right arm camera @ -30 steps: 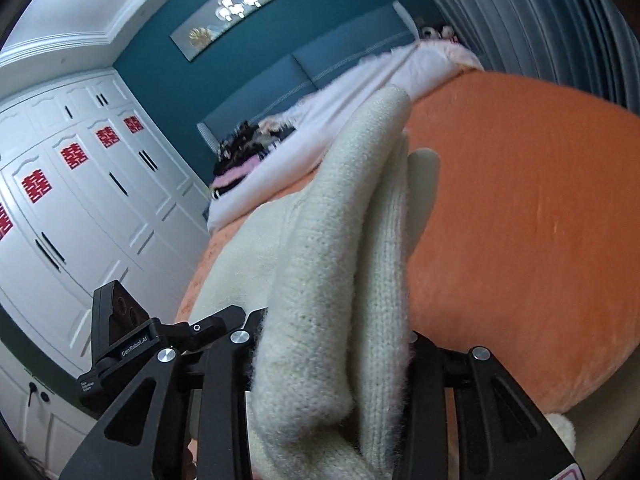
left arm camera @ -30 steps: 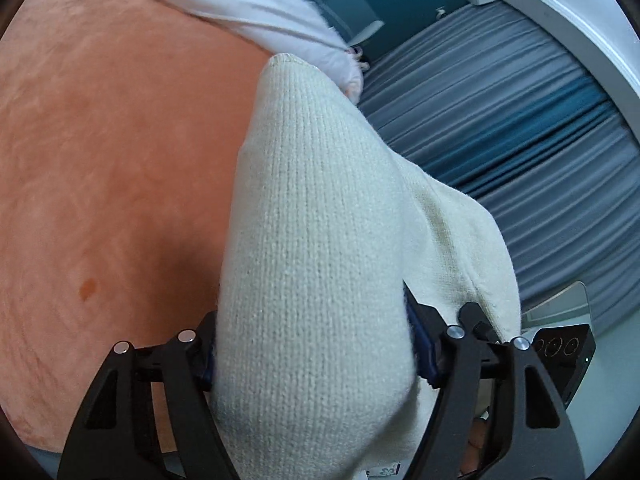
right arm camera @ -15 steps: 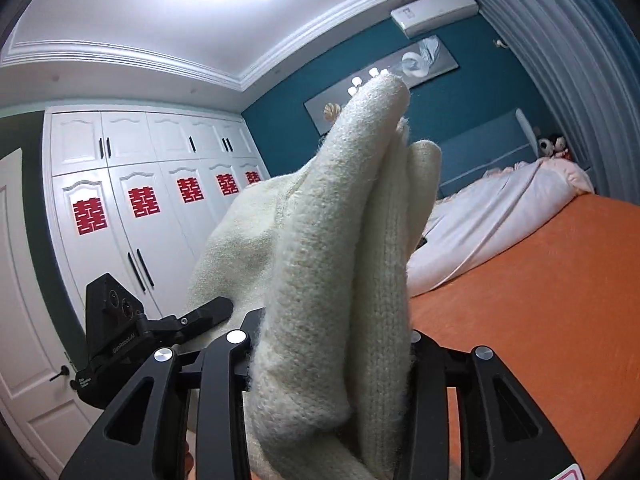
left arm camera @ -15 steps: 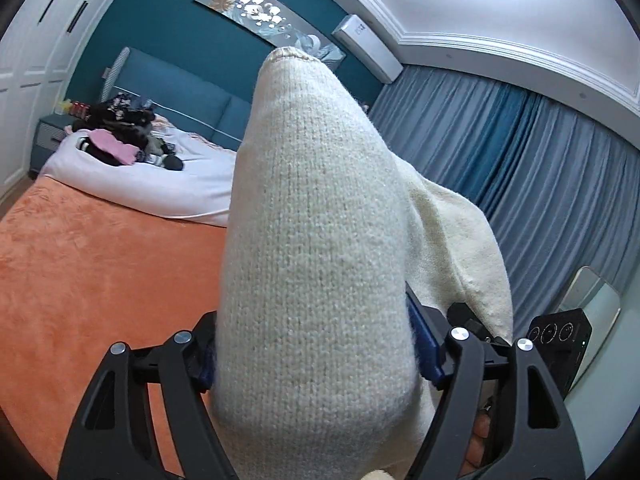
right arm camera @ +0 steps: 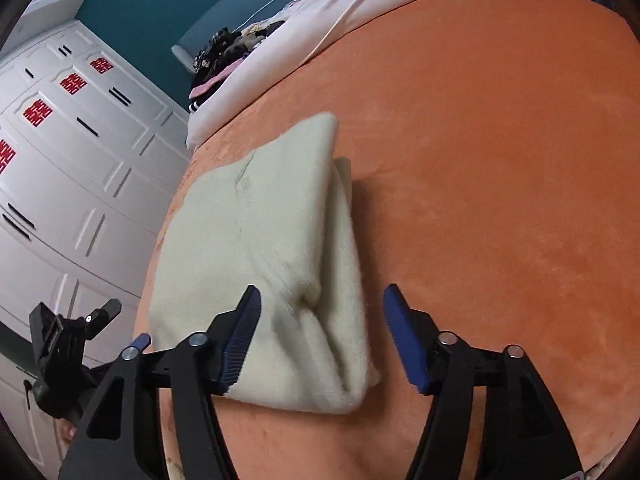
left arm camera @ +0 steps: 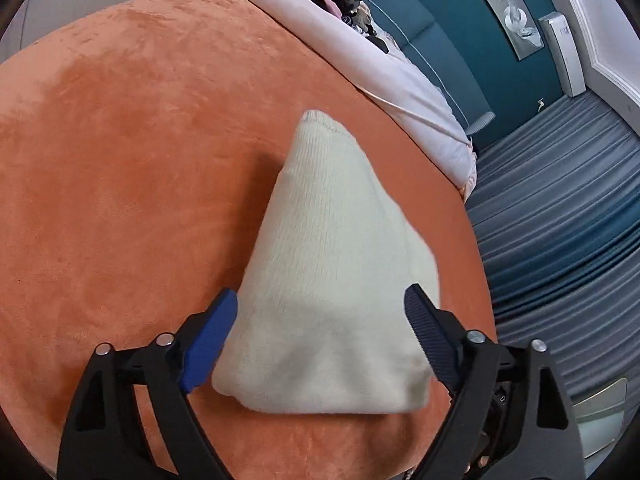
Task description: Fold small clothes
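1. Now the cream knit garment [left arm camera: 332,280] is lying folded on the orange blanket [left arm camera: 120,160]; release step is ending.
2. Left gripper [left arm camera: 320,320] and right gripper [right arm camera: 320,332] are opening, gripping nothing; next, probably backing clear.

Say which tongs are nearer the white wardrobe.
Left. Left tongs straddle the sweater end nearest the wardrobe; right tongs straddle its other end, beside bare bedspread. Both are opening.

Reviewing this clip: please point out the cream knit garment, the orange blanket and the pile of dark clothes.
cream knit garment [left arm camera: 332,280]: left wrist view, middle of its folded top layer.
orange blanket [right arm camera: 500,184]: right wrist view, bare stretch right of the garment.
pile of dark clothes [right arm camera: 224,54]: right wrist view, centre of the heap near the headboard.
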Action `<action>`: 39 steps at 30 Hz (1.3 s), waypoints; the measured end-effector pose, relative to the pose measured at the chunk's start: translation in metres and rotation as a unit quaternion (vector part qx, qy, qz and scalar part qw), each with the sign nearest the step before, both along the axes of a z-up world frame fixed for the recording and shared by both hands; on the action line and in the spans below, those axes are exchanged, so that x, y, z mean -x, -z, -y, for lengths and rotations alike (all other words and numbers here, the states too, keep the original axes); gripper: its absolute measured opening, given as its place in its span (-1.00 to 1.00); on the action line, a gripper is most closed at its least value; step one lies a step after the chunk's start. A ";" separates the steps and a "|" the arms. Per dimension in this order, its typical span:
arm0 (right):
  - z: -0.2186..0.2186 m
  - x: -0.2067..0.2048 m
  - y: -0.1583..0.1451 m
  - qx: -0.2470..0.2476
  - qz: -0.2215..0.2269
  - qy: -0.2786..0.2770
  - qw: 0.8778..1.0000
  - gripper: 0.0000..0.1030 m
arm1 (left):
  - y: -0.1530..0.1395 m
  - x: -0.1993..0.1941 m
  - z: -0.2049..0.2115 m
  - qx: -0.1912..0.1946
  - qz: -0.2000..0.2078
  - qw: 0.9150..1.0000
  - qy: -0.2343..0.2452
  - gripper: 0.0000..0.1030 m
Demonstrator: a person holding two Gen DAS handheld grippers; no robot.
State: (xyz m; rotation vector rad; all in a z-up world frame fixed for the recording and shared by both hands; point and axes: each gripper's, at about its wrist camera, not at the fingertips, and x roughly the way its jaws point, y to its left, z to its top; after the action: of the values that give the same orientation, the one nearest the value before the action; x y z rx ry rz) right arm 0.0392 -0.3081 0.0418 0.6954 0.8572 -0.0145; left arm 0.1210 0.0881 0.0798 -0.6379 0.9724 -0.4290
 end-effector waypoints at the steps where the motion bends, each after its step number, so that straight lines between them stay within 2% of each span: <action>1: 0.004 -0.007 -0.001 -0.003 -0.003 -0.002 1.000 0.34 | 0.002 -0.005 0.004 -0.001 -0.001 1.000 0.006 0.69; 4: 0.008 -0.035 0.007 -0.027 -0.025 -0.012 0.999 0.43 | 0.021 -0.032 0.021 -0.017 -0.023 0.999 0.026 0.70; 5: 0.005 -0.044 0.017 -0.031 -0.039 -0.016 0.999 0.43 | 0.027 -0.044 0.025 -0.023 -0.033 0.999 0.028 0.70; 6: 0.000 -0.053 0.027 -0.035 -0.055 -0.022 0.998 0.43 | 0.037 -0.050 0.027 -0.036 -0.037 0.998 0.023 0.80; 7: -0.009 -0.062 0.040 -0.041 -0.072 -0.027 0.996 0.43 | 0.045 -0.055 0.028 -0.052 -0.041 0.998 0.018 0.80; 8: -0.012 -0.070 0.052 -0.054 -0.086 -0.032 0.994 0.40 | 0.053 -0.058 0.029 -0.051 -0.057 0.997 0.020 0.77; 9: -0.016 -0.076 0.062 -0.073 -0.093 -0.038 0.992 0.31 | 0.060 -0.060 0.029 -0.046 -0.073 0.996 0.017 0.61; 10: -0.020 -0.082 0.065 -0.085 -0.092 -0.045 0.991 0.02 | 0.062 -0.061 0.027 -0.039 -0.078 0.996 0.009 0.58; 11: -0.025 -0.087 0.058 -0.072 -0.090 -0.049 0.992 -0.24 | 0.057 -0.061 0.026 -0.038 -0.069 0.997 0.004 0.45; 12: -0.030 -0.093 0.044 -0.047 -0.078 -0.060 0.994 -0.28 | 0.051 -0.060 0.026 -0.040 -0.055 0.998 0.003 0.32; 14: -0.043 -0.098 0.002 0.006 -0.023 -0.096 0.995 -0.34 | 0.033 -0.059 0.023 -0.033 -0.022 0.999 0.003 0.20; 16: -0.049 -0.102 -0.028 0.038 0.019 -0.118 0.992 -0.34 | 0.027 -0.063 0.020 -0.036 -0.002 0.999 0.004 0.14; 17: -0.046 -0.102 -0.031 0.044 0.030 -0.120 0.991 -0.33 | 0.028 -0.065 0.021 -0.047 0.004 0.999 0.009 0.13; 19: -0.037 -0.108 -0.009 0.038 -0.001 -0.111 0.993 -0.29 | 0.042 -0.067 0.033 -0.106 -0.001 0.994 0.030 0.09; 20: -0.032 -0.111 0.017 0.040 -0.045 -0.105 0.993 -0.22 | 0.053 -0.067 0.039 -0.118 -0.004 0.992 0.043 0.18; 21: -0.029 -0.113 0.042 0.050 -0.092 -0.095 0.990 -0.09 | 0.057 -0.066 0.041 -0.107 -0.001 0.993 0.049 0.21; 22: -0.021 -0.105 0.050 0.029 -0.083 -0.080 0.993 -0.08 | 0.055 -0.063 0.040 -0.108 0.001 0.993 0.036 0.22; 24: -0.011 -0.091 0.036 -0.009 -0.062 -0.053 0.997 -0.07 | 0.045 -0.057 0.036 -0.120 0.006 0.992 0.024 0.20; 27: -0.008 -0.059 -0.004 0.031 -0.027 -0.021 0.999 -0.08 | 0.019 -0.039 0.034 -0.141 0.034 0.989 0.017 0.19; 29: -0.016 -0.039 -0.024 0.056 0.003 -0.029 0.998 -0.20 | 0.008 -0.024 0.036 -0.161 0.051 0.985 0.023 0.25; 30: -0.020 -0.033 -0.026 0.071 0.002 -0.040 0.997 -0.25 | 0.006 -0.018 0.036 -0.167 0.050 0.984 0.021 0.35; 32: -0.036 -0.034 -0.012 0.115 -0.030 -0.074 0.990 -0.58 | 0.014 -0.012 0.041 -0.180 0.030 0.983 0.014 0.36; 34: -0.051 -0.040 0.023 0.163 -0.087 -0.098 0.978 -0.62 | 0.040 -0.014 0.046 -0.210 -0.015 0.978 0.012 0.36; 35: -0.053 -0.040 0.030 0.170 -0.087 -0.097 0.977 -0.62 | 0.051 -0.015 0.047 -0.206 -0.027 0.978 0.014 0.39; 37: -0.055 -0.037 0.020 0.181 -0.083 -0.090 0.976 -0.63 | 0.051 -0.010 0.043 -0.202 -0.029 0.979 0.004 0.39; 39: -0.057 -0.027 -0.001 0.194 -0.078 -0.079 0.975 -0.63 | 0.037 -0.001 0.044 -0.216 -0.015 0.976 0.004 0.35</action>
State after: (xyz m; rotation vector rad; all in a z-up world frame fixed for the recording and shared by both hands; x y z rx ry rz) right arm 0.0662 -0.2515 0.0424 0.2596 1.0240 -0.0921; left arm 0.1220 0.0441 0.0429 -0.2474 1.0554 -0.2032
